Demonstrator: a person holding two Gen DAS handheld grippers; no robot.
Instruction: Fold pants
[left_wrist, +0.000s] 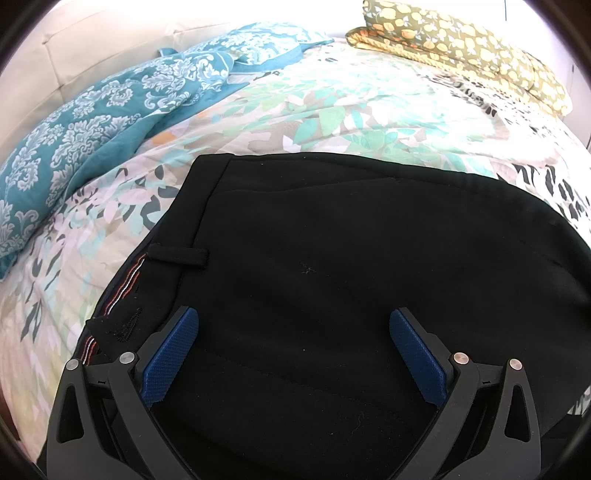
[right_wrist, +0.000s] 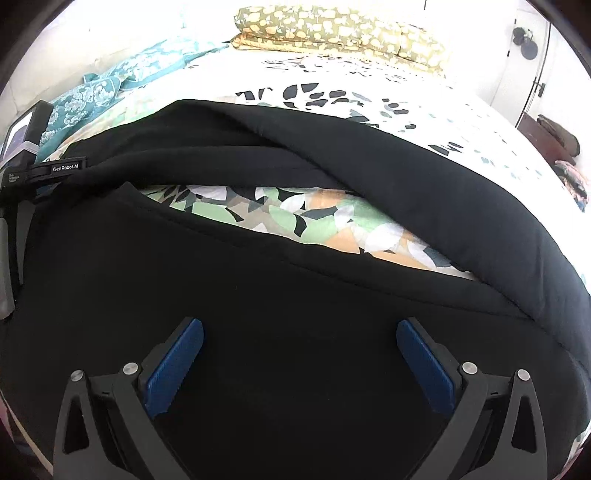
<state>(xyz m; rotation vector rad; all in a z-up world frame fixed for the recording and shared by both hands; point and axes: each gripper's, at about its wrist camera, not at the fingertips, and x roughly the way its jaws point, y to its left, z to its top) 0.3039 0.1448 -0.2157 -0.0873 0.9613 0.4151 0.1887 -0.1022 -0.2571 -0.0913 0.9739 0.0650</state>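
Note:
Black pants (left_wrist: 332, 258) lie on a bed with a floral sheet (left_wrist: 258, 118). In the left wrist view I see the waistband end with a belt loop (left_wrist: 177, 256) and a striped inner lining at the left. My left gripper (left_wrist: 293, 325) is open just above the waist area, holding nothing. In the right wrist view the two pant legs (right_wrist: 295, 295) lie spread apart with a strip of sheet (right_wrist: 295, 218) between them. My right gripper (right_wrist: 299, 336) is open above the near leg, holding nothing. The left gripper's body (right_wrist: 44, 171) shows at the left edge.
A teal patterned blanket (left_wrist: 92, 129) lies bunched at the bed's far left. An olive pillow with a yellow print (left_wrist: 461, 48) lies at the far right. In the right wrist view a door and dark objects (right_wrist: 557, 140) stand beyond the bed's right edge.

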